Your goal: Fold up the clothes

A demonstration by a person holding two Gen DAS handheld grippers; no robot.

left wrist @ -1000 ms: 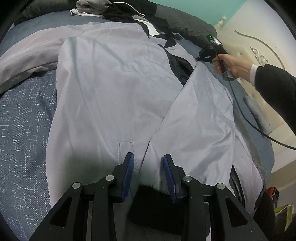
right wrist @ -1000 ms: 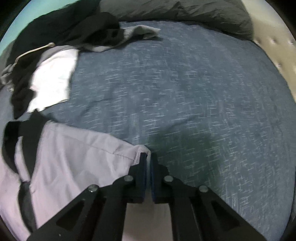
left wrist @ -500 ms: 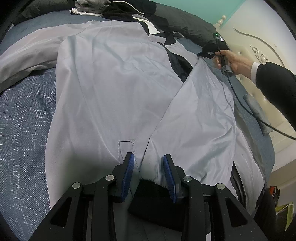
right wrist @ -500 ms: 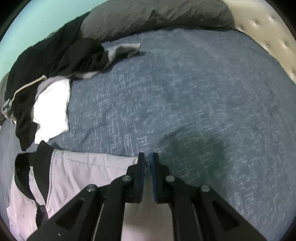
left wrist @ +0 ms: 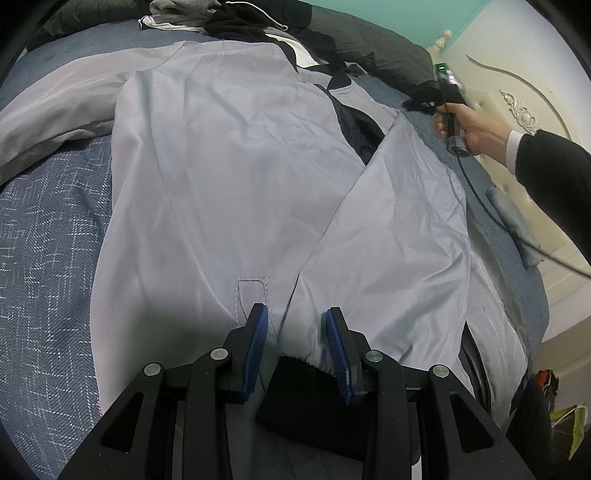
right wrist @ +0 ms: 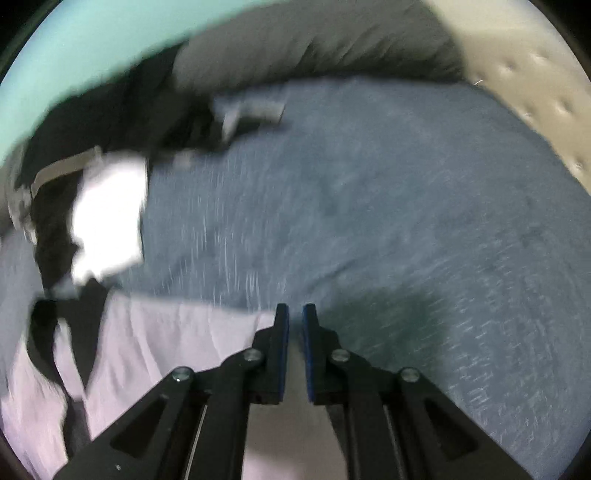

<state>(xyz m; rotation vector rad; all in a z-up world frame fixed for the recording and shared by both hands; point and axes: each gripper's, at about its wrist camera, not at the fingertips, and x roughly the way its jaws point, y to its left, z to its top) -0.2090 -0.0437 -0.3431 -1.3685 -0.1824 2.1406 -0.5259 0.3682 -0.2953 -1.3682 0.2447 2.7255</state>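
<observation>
Early stage: we judge pale grey satin-lined jacket half folded; right gripper pinches its corner, left gripper straddles black cuff, grip unclear.

This is a bedroom in a home. A bed with a blue woven bedspread fills both views, and a dark grey duvet lies bunched at its far end. Behind it stands a cream tufted headboard with carved ornament and a turned post. The wall is painted turquoise. Loose clothes lie in a pile on the bed, and a light grey jacket is spread over it.
</observation>
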